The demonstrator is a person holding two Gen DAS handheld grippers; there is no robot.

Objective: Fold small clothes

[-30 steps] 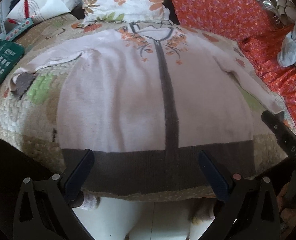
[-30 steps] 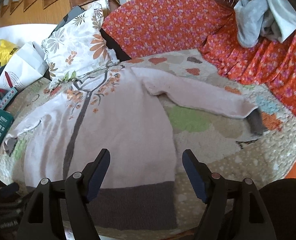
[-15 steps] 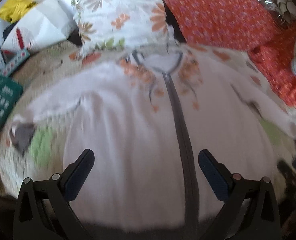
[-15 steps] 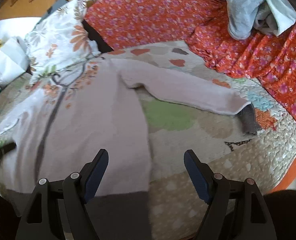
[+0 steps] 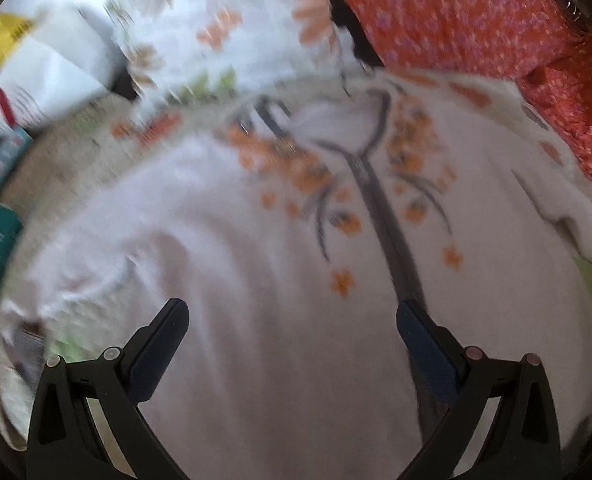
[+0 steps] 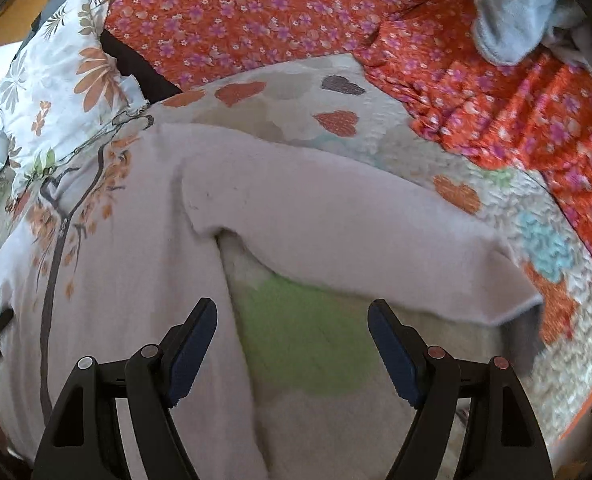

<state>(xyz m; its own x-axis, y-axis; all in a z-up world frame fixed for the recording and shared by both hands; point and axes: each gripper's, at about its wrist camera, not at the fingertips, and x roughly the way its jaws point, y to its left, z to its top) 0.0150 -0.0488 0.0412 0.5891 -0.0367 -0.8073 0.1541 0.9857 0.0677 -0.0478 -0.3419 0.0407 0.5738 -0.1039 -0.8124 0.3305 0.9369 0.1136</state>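
Closest in, the left gripper (image 5: 292,320) hangs over the pale cardigan (image 5: 256,264) with its jaws wide, gripping nothing. The right gripper (image 6: 292,320) is likewise spread wide above the gap under the cardigan's sleeve (image 6: 336,232), which stretches toward 3 o'clock. The cardigan lies flat, front up, on the patchwork quilt (image 6: 304,332) covering the bed, its grey zip band (image 5: 392,240) running toward 12 o'clock. Beyond it, a floral pillow (image 6: 56,80) sits at 10 o'clock and an orange flowered cloth (image 6: 256,16) at 12 o'clock.
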